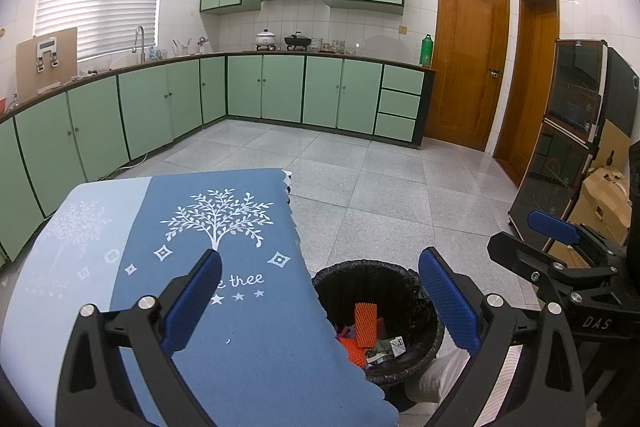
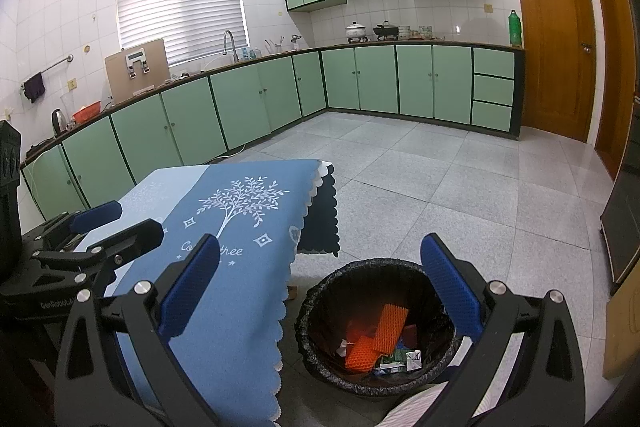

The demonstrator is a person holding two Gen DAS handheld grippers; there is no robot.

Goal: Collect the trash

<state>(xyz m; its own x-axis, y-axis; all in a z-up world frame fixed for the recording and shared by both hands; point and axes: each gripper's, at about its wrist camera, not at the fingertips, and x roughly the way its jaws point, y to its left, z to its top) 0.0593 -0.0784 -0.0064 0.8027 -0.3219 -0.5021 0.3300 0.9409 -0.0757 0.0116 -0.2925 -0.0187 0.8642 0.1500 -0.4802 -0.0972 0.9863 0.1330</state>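
A black trash bin (image 1: 420,291) with a black liner stands on the floor beside the table; it also shows in the right wrist view (image 2: 320,307). Inside lie orange foam net pieces (image 1: 365,323) (image 2: 390,327) and a crumpled green and white wrapper (image 1: 386,347) (image 2: 400,361). My left gripper (image 1: 320,299) is open and empty above the table edge and bin. My right gripper (image 2: 320,291) is open and empty above the bin. The right gripper shows in the left wrist view (image 1: 556,243), and the left gripper shows in the right wrist view (image 2: 116,223).
A table with a blue tree-print cloth (image 1: 224,267) (image 2: 232,227) stands left of the bin. Green cabinets (image 1: 280,91) line the walls. A dark glass appliance (image 1: 568,131) and cardboard boxes (image 1: 604,199) stand at right. Grey tiled floor (image 2: 440,195) stretches ahead.
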